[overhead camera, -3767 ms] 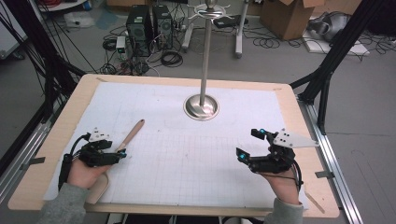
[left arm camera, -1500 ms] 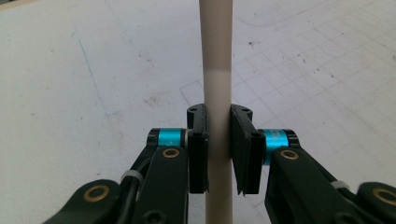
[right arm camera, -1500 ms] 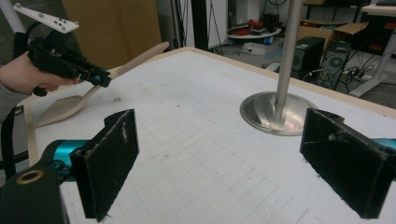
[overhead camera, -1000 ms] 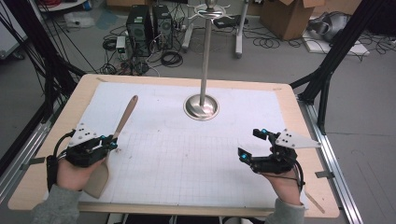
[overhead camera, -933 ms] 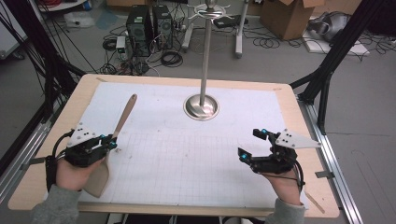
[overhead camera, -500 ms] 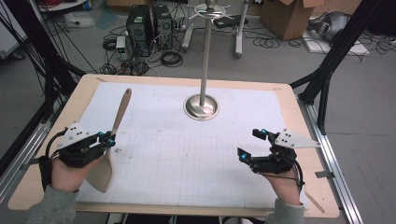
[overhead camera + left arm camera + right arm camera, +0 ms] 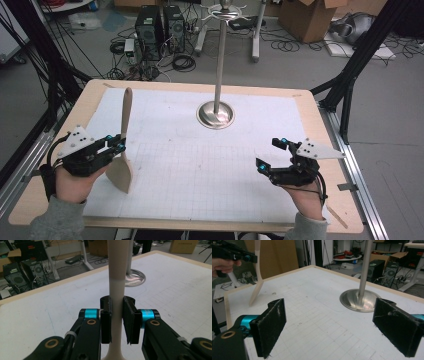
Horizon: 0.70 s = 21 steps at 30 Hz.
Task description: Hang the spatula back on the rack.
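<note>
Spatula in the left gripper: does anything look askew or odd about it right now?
Nothing stands out. The left gripper clamps the wooden spatula on its handle, holding it nearly upright, blade down near the white mat. The right gripper sits open and apart, with nothing between its jaws.

1. High view: fixed above the near bench (image 7: 345, 220) edge, facing forward and down, far off.
2. Left tool view: low, close, facing the metal stand (image 7: 135, 277).
3. Right tool view: low; it shares that stand (image 7: 359, 300).
</note>
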Each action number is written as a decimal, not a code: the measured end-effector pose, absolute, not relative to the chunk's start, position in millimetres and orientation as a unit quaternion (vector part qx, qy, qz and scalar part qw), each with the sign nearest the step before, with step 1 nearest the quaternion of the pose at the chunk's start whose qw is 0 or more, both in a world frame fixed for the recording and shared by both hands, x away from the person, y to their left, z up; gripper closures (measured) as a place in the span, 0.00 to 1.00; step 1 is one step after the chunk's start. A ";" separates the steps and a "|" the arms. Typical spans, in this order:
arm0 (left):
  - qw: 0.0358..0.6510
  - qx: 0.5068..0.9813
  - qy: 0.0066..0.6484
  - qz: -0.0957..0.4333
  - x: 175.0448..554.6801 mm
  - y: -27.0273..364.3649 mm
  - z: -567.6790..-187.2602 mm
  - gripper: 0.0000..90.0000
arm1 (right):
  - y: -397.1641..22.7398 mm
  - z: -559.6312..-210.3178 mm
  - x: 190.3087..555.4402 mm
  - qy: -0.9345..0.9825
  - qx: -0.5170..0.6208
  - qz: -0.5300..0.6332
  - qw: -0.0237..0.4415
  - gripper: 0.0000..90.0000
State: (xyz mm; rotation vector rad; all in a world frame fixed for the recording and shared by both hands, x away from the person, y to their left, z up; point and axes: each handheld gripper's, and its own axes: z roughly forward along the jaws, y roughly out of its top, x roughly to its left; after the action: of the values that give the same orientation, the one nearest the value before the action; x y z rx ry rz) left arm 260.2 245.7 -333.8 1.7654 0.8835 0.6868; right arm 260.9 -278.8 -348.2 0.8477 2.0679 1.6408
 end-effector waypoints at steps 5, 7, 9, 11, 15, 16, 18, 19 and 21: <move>0.506 0.731 0.355 0.289 262.4 241.7 -326.5 0.86 | -278.8 -348.2 260.6 0.732 0.302 0.583 0.182 0.12; 0.506 0.733 0.350 0.290 263.1 240.7 -323.9 0.86 | -279.1 -348.1 260.6 0.732 0.302 0.583 0.183 0.12; 0.508 0.732 0.348 0.292 264.3 239.4 -321.3 0.86 | -279.5 -348.0 260.1 0.732 0.303 0.583 0.181 0.12; 0.509 0.733 0.345 0.291 265.7 238.6 -319.4 0.86 | -280.0 -347.8 259.6 0.731 0.303 0.583 0.181 0.12; 0.519 0.733 0.334 0.285 269.9 237.7 -317.9 0.86 | -281.3 -347.3 259.0 0.730 0.303 0.585 0.183 0.12; 0.525 0.734 0.327 0.282 271.6 238.0 -318.2 0.86 | -281.6 -347.2 258.9 0.729 0.303 0.587 0.182 0.12; 0.535 0.731 0.321 0.275 275.2 238.5 -318.7 0.86 | -282.4 -346.9 258.4 0.728 0.304 0.586 0.184 0.12; 0.536 0.732 0.321 0.273 276.9 238.5 -318.4 0.86 | -282.6 -346.8 258.2 0.728 0.303 0.587 0.183 0.12; 0.538 0.731 0.318 0.273 280.4 238.3 -317.4 0.86 | -283.1 -346.9 258.4 0.728 0.302 0.588 0.185 0.12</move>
State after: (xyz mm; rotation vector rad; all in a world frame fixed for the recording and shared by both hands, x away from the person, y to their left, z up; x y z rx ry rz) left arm 280.4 238.3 -317.4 1.7402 0.7572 0.6502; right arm 258.4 -283.1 -346.9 0.8508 2.0507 1.6559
